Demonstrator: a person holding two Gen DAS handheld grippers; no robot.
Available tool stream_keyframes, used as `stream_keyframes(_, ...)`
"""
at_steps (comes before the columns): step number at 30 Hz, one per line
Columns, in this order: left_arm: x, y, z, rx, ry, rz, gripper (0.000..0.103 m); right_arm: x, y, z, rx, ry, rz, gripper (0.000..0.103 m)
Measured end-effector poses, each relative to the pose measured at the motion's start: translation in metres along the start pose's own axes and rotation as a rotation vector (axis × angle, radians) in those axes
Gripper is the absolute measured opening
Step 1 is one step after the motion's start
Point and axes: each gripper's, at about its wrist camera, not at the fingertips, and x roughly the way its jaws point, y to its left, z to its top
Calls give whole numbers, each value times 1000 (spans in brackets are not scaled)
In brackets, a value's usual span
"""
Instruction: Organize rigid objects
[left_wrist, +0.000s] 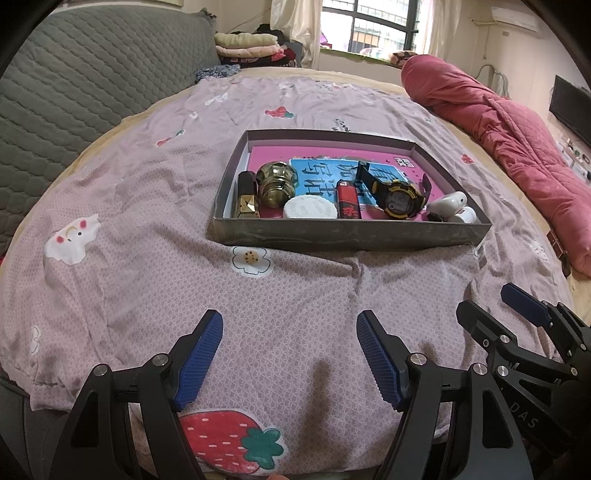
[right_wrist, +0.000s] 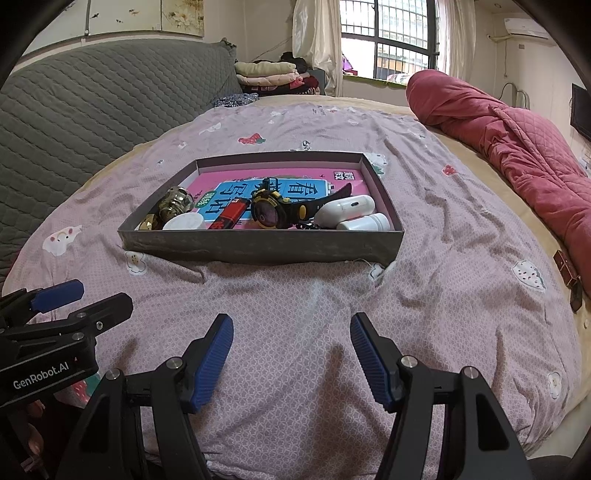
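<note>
A shallow grey box (left_wrist: 343, 234) (right_wrist: 258, 245) lies on the bed with a pink book on its floor. Along its near side sit a gold-black lipstick (left_wrist: 245, 202), a glass jar (left_wrist: 277, 184) (right_wrist: 176, 203), a white round lid (left_wrist: 311, 207) (right_wrist: 184, 222), a red lighter (left_wrist: 347, 201) (right_wrist: 228, 216), a black-yellow watch (left_wrist: 399, 197) (right_wrist: 275, 210), a white earbud case (left_wrist: 445, 203) (right_wrist: 347, 206) and a white bottle (right_wrist: 365, 222). My left gripper (left_wrist: 290, 354) and right gripper (right_wrist: 291, 354) hover open over the sheet in front of the box, with nothing between their fingers.
A pink printed sheet (left_wrist: 147, 221) covers the bed. A rolled red quilt (left_wrist: 517, 140) (right_wrist: 517, 140) lies along the right side, and a grey quilted headboard (left_wrist: 74, 92) rises at the left. Folded clothes (right_wrist: 266, 75) are stacked by the window. A small brown box (right_wrist: 567, 273) sits at the right edge.
</note>
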Motion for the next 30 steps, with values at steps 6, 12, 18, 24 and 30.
stream_keyframes(6, 1, 2, 2, -6, 0, 0, 76, 0, 0, 0, 1, -5, 3, 65)
stream_keyframes(12, 3, 1, 2, -7, -2, 3, 76, 0, -1, 0, 4, -3, 2, 65)
stream_keyframes(18, 3, 3, 2, -16, -3, 12, 76, 0, -1, 1, 5, -4, 9, 65)
stream_keyframes(24, 4, 3, 2, -16, -1, 13, 76, 0, -2, 1, 10, -7, 10, 65)
stream_keyframes(30, 5, 3, 2, -16, 3, 19, 76, 0, -3, 2, 2, -12, 4, 65)
